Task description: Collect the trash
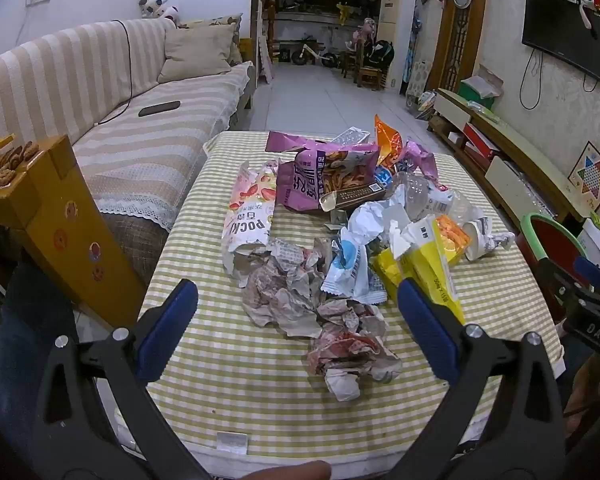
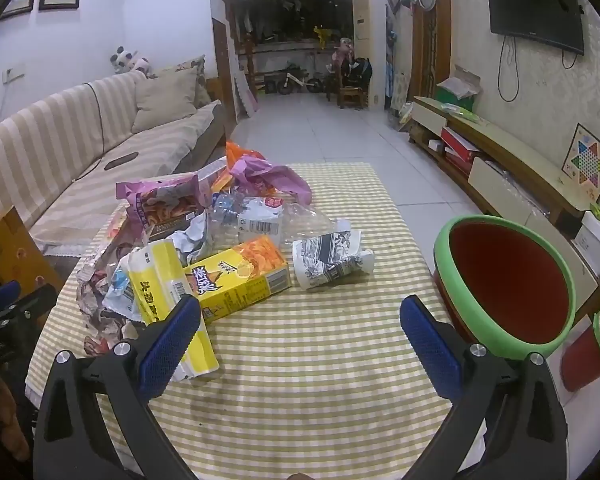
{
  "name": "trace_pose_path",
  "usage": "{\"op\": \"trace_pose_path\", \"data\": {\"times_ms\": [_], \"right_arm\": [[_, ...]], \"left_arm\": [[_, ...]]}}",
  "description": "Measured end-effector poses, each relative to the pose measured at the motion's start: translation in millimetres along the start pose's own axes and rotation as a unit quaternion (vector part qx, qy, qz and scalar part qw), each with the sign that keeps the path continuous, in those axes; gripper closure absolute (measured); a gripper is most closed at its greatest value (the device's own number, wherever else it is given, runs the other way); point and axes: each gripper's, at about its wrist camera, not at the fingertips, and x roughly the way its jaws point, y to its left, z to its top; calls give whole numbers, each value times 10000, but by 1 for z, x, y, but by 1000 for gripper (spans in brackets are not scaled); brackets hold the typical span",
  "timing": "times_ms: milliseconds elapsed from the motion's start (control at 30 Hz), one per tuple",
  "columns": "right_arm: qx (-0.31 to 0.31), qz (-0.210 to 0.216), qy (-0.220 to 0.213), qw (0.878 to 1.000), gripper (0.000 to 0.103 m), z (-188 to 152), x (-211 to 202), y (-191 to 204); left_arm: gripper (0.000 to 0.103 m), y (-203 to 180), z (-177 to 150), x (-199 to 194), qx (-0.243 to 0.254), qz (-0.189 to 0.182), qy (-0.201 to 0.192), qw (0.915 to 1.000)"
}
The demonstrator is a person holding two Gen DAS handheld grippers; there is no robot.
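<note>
Left wrist view looks down over a table [image 1: 228,364] covered in a green-and-white checked cloth, where a heap of trash lies: crumpled printed newspaper [image 1: 300,304] nearest, a blue-and-white torn plastic wrapper [image 1: 350,268], a yellow snack packet [image 1: 428,264], a purple crisp bag [image 1: 324,178] and a pink-and-white biscuit pouch [image 1: 250,212] further back. Nothing appears collected yet, so the task seems to be at its very start, with both tools poised over the pile.

The left claw [image 1: 296,300] stands wide open, its blue pads either side of the crumpled newspaper and touching nothing.

Right wrist view shows the right claw [image 2: 300,314] equally wide open and empty above bare cloth. Its left pad overlaps a yellow-and-white plastic pack [image 2: 168,280] in the picture; contact cannot be told. A yellow cardboard snack box [image 2: 240,276] and a crushed black-and-white patterned paper cup [image 2: 328,262] lie just ahead. A round red bin with a green rim [image 2: 500,280] waits open beside the table's right edge.

The next move likely calls for lowering a claw onto one loose piece, closing on it, and carrying it to the bin.
</note>
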Motion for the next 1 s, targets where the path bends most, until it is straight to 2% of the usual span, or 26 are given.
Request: {"op": "trace_pose_path", "data": {"times_ms": [1000], "right_arm": [[27, -16, 48, 10000, 7, 0, 5, -2]], "left_arm": [[5, -1, 0, 6, 16, 4, 4, 10000]]}}
